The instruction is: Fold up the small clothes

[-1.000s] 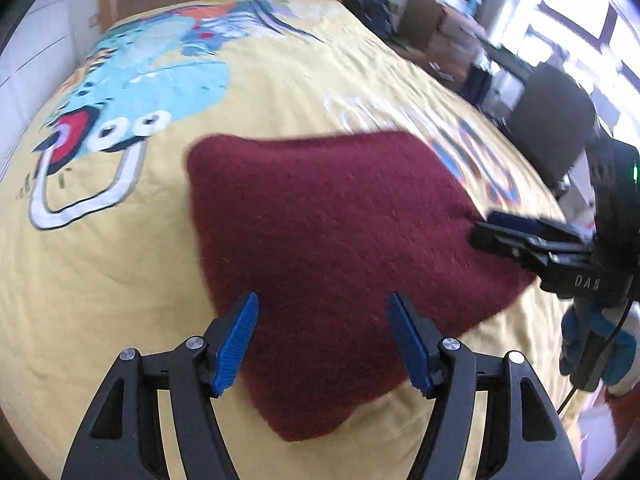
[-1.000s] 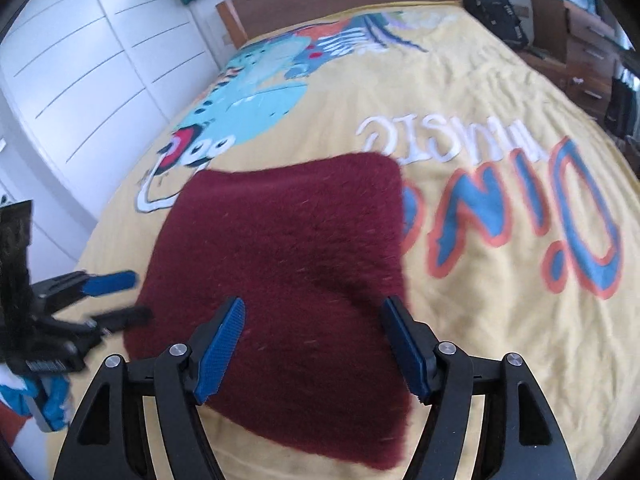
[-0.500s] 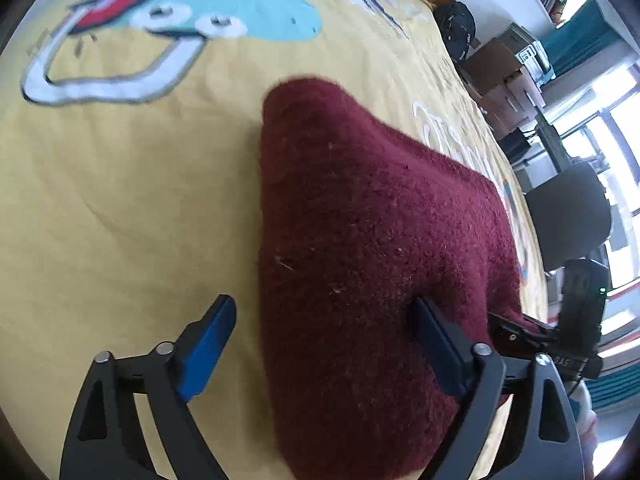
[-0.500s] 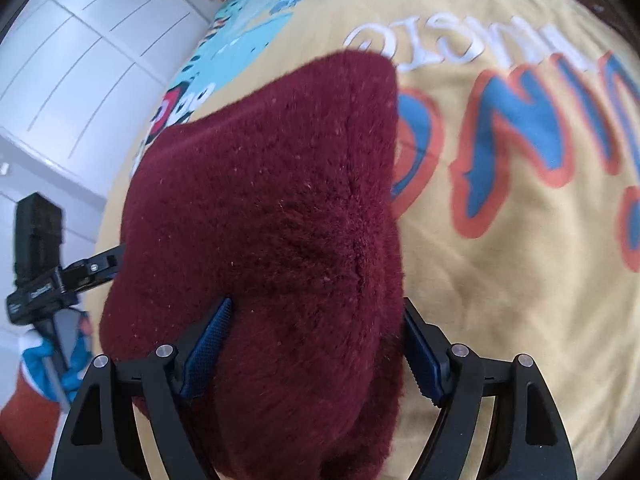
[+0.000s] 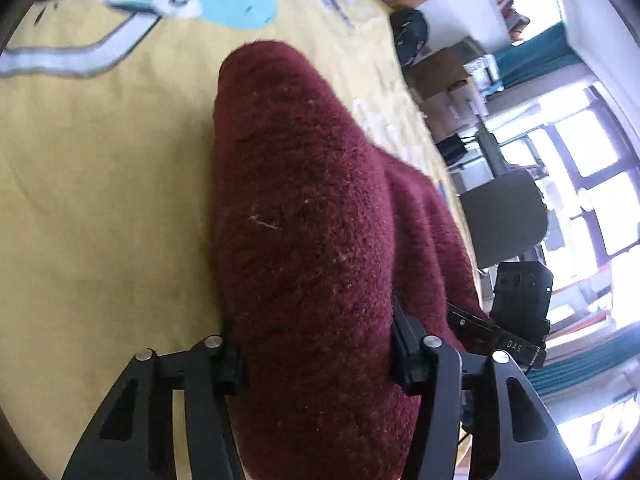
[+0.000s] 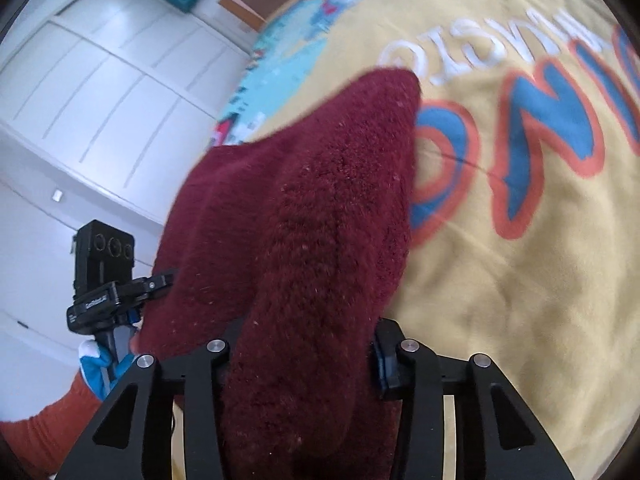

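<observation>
Grasp step: left gripper [image 5: 316, 350] and right gripper [image 6: 304, 354] closing, pinching maroon cloth [image 5: 304, 216] on bed [image 5: 100, 184]; next lift near edge, fold over

Left gripper [image 5: 316, 354] closing on a bunched ridge of the maroon knitted cloth [image 5: 304, 216], on the yellow printed bedspread [image 5: 104, 184].

The cloth rises between the two black fingers and fills the gap, its fuzzy nap pressed against both. From the gripper it runs away to a rounded far corner, beyond which lies the bedspread's pale blue cartoon print [image 5: 224, 4]. To the right of the cloth, touching its lower edge, sits the right gripper [image 5: 504, 332], its jaws hidden in the fabric. Further right of the cloth stand a dark office chair [image 5: 504, 216] and bright windows [image 5: 588, 168].
</observation>
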Motion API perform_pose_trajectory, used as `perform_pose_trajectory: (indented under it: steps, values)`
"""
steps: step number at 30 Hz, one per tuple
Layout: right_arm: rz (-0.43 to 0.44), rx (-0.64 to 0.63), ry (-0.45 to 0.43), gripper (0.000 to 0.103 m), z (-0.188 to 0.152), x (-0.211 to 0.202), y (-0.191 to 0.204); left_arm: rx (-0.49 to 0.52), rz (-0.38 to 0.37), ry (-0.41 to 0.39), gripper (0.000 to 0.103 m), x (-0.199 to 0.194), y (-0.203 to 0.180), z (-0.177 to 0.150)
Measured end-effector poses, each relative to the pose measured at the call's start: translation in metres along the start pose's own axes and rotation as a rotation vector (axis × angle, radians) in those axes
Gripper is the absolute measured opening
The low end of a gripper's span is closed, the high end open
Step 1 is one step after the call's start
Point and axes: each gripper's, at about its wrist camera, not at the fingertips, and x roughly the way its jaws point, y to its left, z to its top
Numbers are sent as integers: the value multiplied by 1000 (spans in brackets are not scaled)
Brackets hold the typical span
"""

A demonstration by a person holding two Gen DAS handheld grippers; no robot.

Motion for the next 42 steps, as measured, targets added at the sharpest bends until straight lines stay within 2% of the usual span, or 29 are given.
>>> perform_pose_trajectory:
  steps: [5, 7, 9, 11, 12, 13, 14, 16, 20, 24, 28, 31, 34, 38, 42]
  values:
    - [50, -82, -3, 44, -4, -1, 48, 63, 9, -35, 47, -47, -3, 1]
    - [47, -89, 10, 44, -7, 8, 55, 76, 29, -42, 47, -63, 3, 0]
    - [-4, -88, 36, 44, -10, 28, 56, 74, 62, -35, 48, -71, 12, -3]
    - [-77, -68, 79, 45, -15, 43, 49, 73, 133, -4, 53, -66, 23, -9]
    - [-94, -51, 89, 50, -18, 47, 44, 62, 181, 19, 58, -61, 31, -12]
    - [-84, -29, 81, 52, -22, 45, 40, 50, 229, 38, 63, -59, 41, -16]
    - [-85, -12, 63, 55, -26, 37, 37, 42, 238, 36, 65, -61, 45, -20]
    - [-97, -12, 47, 56, -31, 24, 37, 30, 211, 4, 65, -76, 46, -29]
    - [-128, -10, 23, 58, -43, -6, 27, 100, 224, -5, 65, -97, 36, -58]
    - [-157, 21, 22, 60, -51, -9, 18, 107, 279, -1, 67, -81, 31, -76]
    - [-179, 82, 0, 64, -61, -5, 10, 106, 326, -18, 71, -64, 23, -73]
    - [-199, 106, -31, 64, -69, -13, 15, 115, 355, -24, 71, -63, 16, -71]
    - [-260, 104, -60, 64, -75, -23, 24, 136, 379, -44, 71, -70, 8, -80]
    - [-333, 101, -105, 64, -84, -45, 39, 139, 406, -92, 71, -79, -2, -96]
    - [-367, 88, -145, 65, -96, -61, 57, 126, 442, -151, 71, -90, -13, -119]
